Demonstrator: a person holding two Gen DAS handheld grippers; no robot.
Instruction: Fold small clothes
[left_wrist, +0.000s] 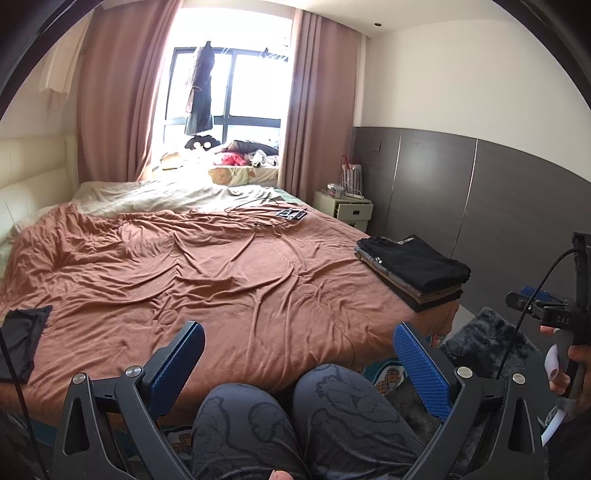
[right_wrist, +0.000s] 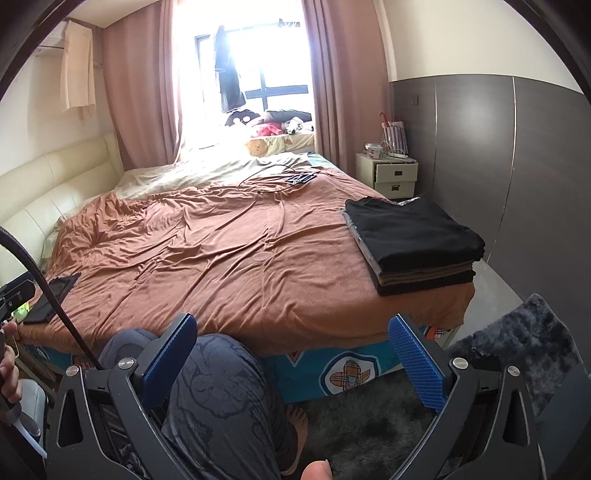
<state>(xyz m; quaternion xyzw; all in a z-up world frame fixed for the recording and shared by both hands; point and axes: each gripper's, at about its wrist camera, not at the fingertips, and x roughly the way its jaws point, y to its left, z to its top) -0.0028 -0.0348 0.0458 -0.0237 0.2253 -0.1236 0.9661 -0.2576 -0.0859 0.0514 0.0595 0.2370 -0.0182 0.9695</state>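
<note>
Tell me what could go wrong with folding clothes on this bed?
The stack of folded clothes sits right at the bed's corner, so a tug on the wrinkled brown duvet might tip it off. The black cable lying on the duvet could snag a garment. Both the left gripper and right gripper are open and empty, away from the unfolded black garment.

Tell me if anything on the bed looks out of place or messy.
Mostly tidy: the stack of folded clothes sits squarely at the bed's right corner. One dark garment lies alone, unfolded, at the left edge, and a loose black cable with a small device sprawls near the far side.
</note>
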